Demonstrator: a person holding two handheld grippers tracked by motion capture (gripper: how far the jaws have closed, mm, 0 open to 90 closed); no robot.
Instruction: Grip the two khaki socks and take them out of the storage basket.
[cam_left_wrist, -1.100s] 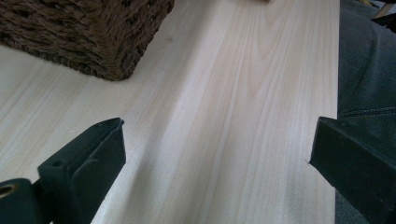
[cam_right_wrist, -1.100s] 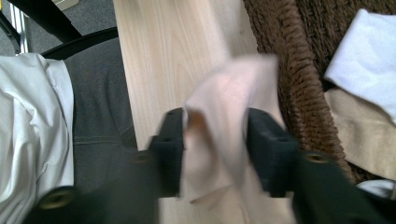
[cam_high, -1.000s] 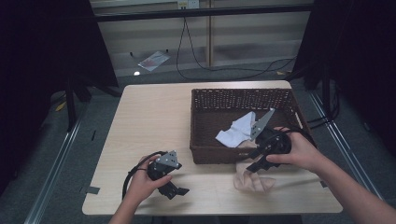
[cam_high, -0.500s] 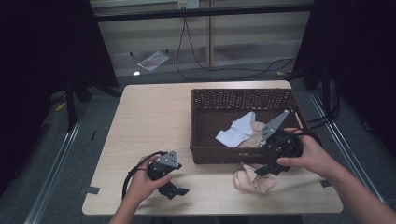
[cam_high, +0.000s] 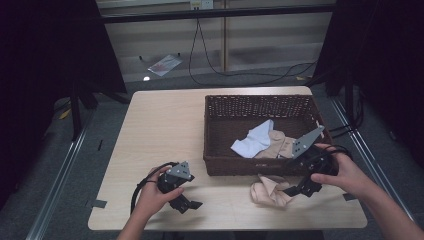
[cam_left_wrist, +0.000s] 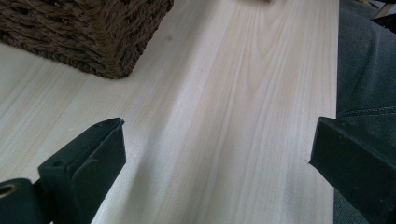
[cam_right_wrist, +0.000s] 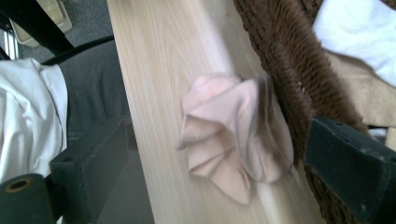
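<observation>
Lying crumpled on the surface (cam_high: 165, 120) just ahead of the right gripper (cam_high: 300, 189), the beige sock (cam_high: 270, 191) looks light, soft and limp: it will sag and fold wherever it is taken, and it cannot be pushed as a stiff thing could. That gripper's jaws have just been opening and stand wide, pressing on nothing; in the right gripper view the sock (cam_right_wrist: 233, 135) sits ahead of them, between their two lines, untouched. A pinch on one of its raised folds, near the middle of the bunch, seems the safest hold, since a thin edge flat against the wood could slip out of the pads. The far side of the sock lies against the wicker basket (cam_high: 215, 150), so a jaw has little room there.

The left gripper (cam_high: 186, 202) rests on the surface well off to the side, jaws wide apart and empty, with only bare wood between them.

Which end of the sock is cuff or toe cannot be told from the bunched shape. Inside the basket a white sock (cam_high: 254, 140) and another beige piece (cam_high: 277, 147) overlap, and the right gripper's grey plate covers part of them.
</observation>
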